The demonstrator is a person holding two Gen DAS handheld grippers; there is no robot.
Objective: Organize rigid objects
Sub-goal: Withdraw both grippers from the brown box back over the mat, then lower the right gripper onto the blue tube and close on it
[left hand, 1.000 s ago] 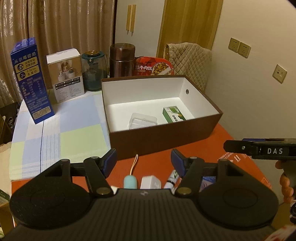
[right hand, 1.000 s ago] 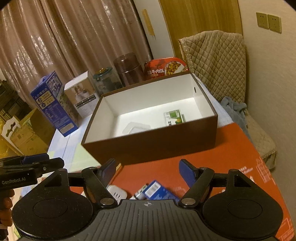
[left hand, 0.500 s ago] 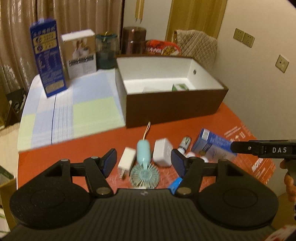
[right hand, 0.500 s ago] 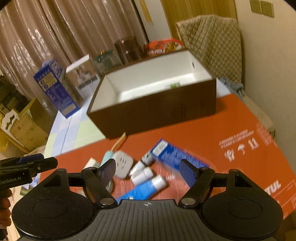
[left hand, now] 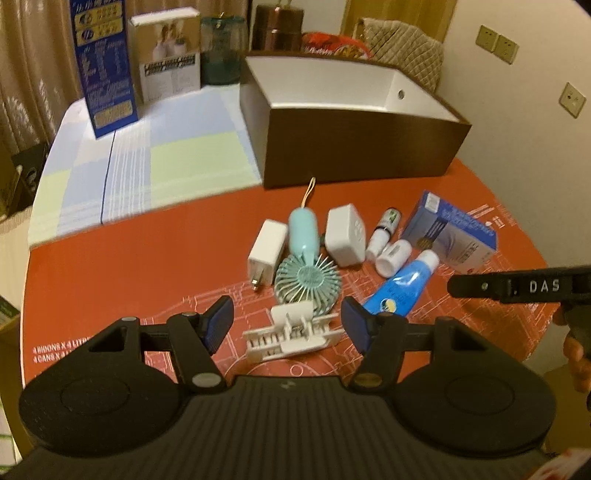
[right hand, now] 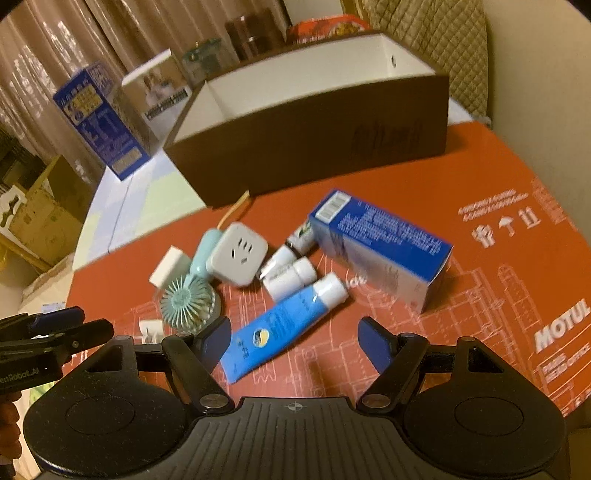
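Note:
Loose items lie on the red mat before a brown box (left hand: pixel 354 144) with a white inside: a teal hand fan (left hand: pixel 306 269), a white charger (left hand: pixel 266 248), a white socket cube (left hand: pixel 345 236), small white bottles (left hand: pixel 393 256), a blue tube (left hand: pixel 400 288), a blue carton (left hand: pixel 450 232) and a white clip piece (left hand: pixel 291 330). My left gripper (left hand: pixel 286 325) is open and empty just above the clip piece. My right gripper (right hand: pixel 295 341) is open and empty over the blue tube (right hand: pixel 284 326), near the carton (right hand: pixel 380 247).
A tall blue carton (left hand: pixel 105 70), a white box (left hand: pixel 168 61), a jar (left hand: pixel 221 50) and a brown canister (left hand: pixel 277 26) stand behind on a checked cloth (left hand: pixel 147 155). A padded chair (left hand: pixel 402 48) and the wall are at the right. The table edge curves at the left.
Both grippers have pulled back and tilted down from the box. The loose items on the red mat have come into view beneath them. Both stay open.

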